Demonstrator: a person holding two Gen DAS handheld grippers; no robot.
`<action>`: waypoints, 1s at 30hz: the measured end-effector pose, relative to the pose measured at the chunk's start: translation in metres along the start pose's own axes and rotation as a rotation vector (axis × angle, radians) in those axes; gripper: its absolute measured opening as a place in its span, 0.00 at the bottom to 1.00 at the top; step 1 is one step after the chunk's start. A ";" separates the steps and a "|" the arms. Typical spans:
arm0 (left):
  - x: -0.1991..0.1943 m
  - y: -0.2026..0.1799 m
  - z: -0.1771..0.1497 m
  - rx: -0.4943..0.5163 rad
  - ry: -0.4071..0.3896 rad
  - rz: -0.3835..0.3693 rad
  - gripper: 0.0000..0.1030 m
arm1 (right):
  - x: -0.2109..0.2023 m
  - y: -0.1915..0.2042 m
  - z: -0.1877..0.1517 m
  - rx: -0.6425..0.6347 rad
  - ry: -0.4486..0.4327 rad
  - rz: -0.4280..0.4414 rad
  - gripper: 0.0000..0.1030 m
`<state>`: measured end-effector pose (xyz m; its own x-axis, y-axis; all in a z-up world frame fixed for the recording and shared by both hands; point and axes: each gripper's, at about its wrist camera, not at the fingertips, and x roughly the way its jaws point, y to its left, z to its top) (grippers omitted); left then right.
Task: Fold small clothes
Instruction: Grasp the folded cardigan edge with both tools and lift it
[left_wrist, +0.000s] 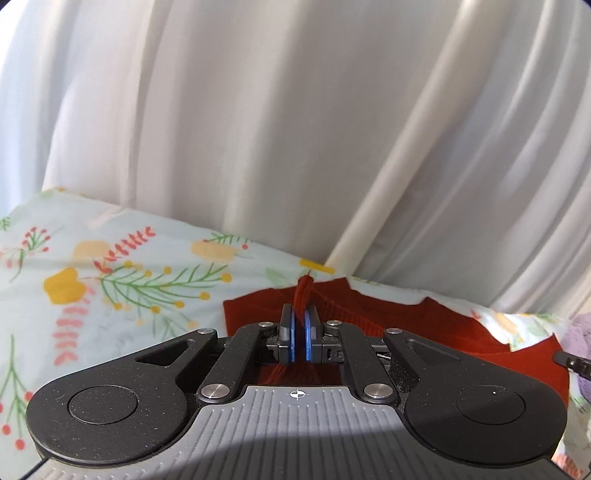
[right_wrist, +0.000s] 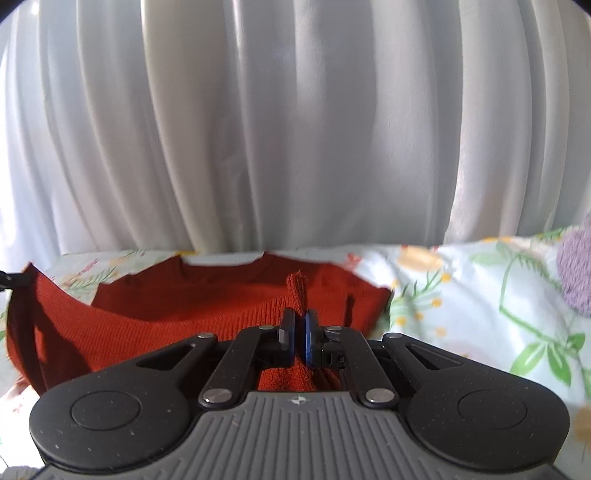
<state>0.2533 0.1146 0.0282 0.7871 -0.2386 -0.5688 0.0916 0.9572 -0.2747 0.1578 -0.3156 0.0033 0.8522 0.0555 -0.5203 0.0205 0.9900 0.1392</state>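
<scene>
My left tongs (left_wrist: 300, 325) are clenched on a pinch of the red knit top (left_wrist: 461, 332): a ribbed tuft of it stands up between the blue pads (left_wrist: 292, 334) and pokes out past the tips. The rest of the top spreads ahead of these tongs and off to their right, lying on the floral bed sheet (left_wrist: 110, 280), and more red cloth shows below the jaws, between the black linkage bars. Far to the right of the left tongs, at the frame's edge, I see a black tip of the other tool (left_wrist: 572, 363) and a bit of a lilac fuzzy thing (left_wrist: 580, 332).

My right tongs (right_wrist: 298, 328) are likewise clamped on the red knit top (right_wrist: 147, 314), with a similar upright tuft squeezed between the pads (right_wrist: 308, 339). From here the top lies mostly ahead and to the left of the tongs, a ribbed band running from the grip leftward, and a flatter layer with a neckline-like notch farther ahead. Cloth also sits directly under the jaws. To the right of the right tongs the floral bed sheet (right_wrist: 461, 302) is bare, and well off to the right rests the lilac fuzzy thing (right_wrist: 576, 273). Behind everything, beyond both tongs, hangs a white pleated curtain (right_wrist: 295, 129).
</scene>
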 end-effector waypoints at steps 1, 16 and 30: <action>0.015 0.003 -0.002 -0.010 0.020 0.009 0.06 | 0.009 0.001 0.004 0.003 0.001 -0.013 0.04; 0.087 0.024 -0.043 0.054 0.266 -0.122 0.28 | 0.105 -0.016 -0.017 -0.045 0.216 -0.036 0.16; 0.043 -0.003 0.048 0.086 -0.074 0.000 0.08 | 0.063 0.009 0.029 -0.078 -0.036 -0.128 0.04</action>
<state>0.3165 0.1094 0.0415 0.8297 -0.2287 -0.5093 0.1410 0.9685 -0.2052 0.2267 -0.3068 -0.0037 0.8633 -0.0748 -0.4991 0.0902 0.9959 0.0068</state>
